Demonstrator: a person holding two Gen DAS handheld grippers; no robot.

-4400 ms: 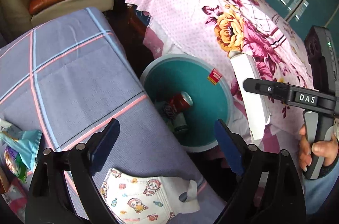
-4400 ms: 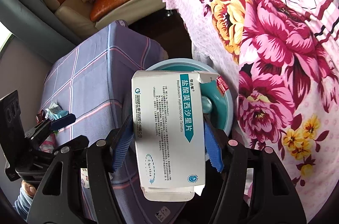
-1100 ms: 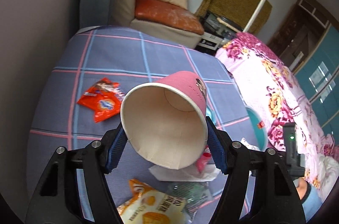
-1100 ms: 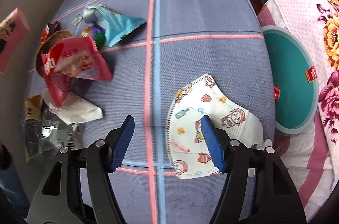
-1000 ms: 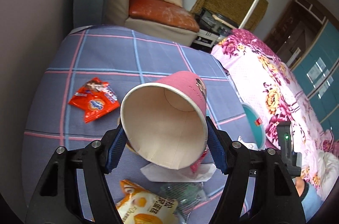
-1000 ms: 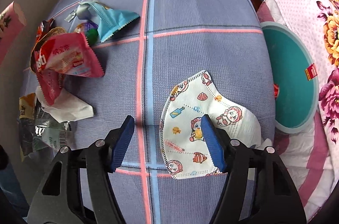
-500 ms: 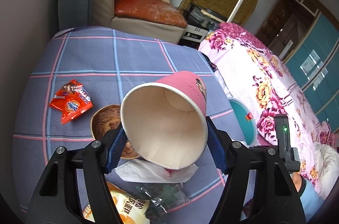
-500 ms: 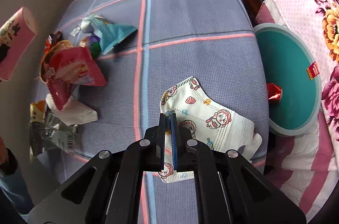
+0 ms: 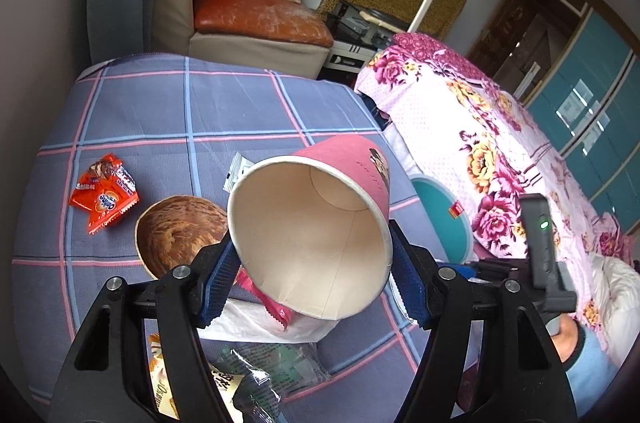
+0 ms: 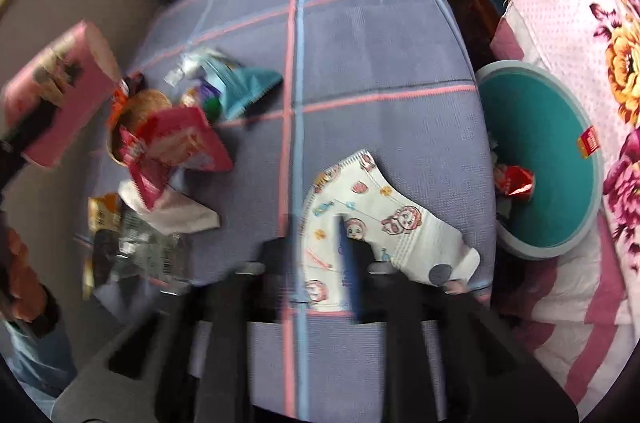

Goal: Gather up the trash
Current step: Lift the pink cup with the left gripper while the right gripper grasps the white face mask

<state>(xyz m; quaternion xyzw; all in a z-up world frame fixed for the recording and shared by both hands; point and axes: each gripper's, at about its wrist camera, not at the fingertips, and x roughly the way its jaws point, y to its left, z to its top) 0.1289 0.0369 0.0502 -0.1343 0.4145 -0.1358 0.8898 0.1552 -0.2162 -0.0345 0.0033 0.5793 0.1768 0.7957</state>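
Observation:
My left gripper [image 9: 314, 279] is shut on a pink paper cup [image 9: 316, 231], held on its side above the checked table with its mouth toward the camera. The cup also shows in the right wrist view [image 10: 56, 95] at the far left. My right gripper [image 10: 320, 243] hangs over the edge of a white cartoon face mask [image 10: 380, 223] on the table; the view is motion-blurred and its fingers stand slightly apart. The teal trash bin [image 10: 536, 159] stands on the floor right of the table, with a red can [image 10: 516, 183] inside. The bin also shows in the left wrist view [image 9: 444, 219].
On the table lie an orange wrapper [image 9: 104, 195], a wooden bowl [image 9: 176, 235], a pink snack bag [image 10: 176, 147], a blue wrapper [image 10: 240, 83], a white tissue [image 10: 176, 211] and dark packets [image 10: 132, 251]. A floral-covered bed [image 9: 500, 143] is at the right. A sofa [image 9: 256, 23] stands behind.
My right gripper was shut on the mask's edge half a second ago; its fingers now appear slightly parted and blurred. My left gripper has carried the cup slightly rightward and back, uncovering the bowl.

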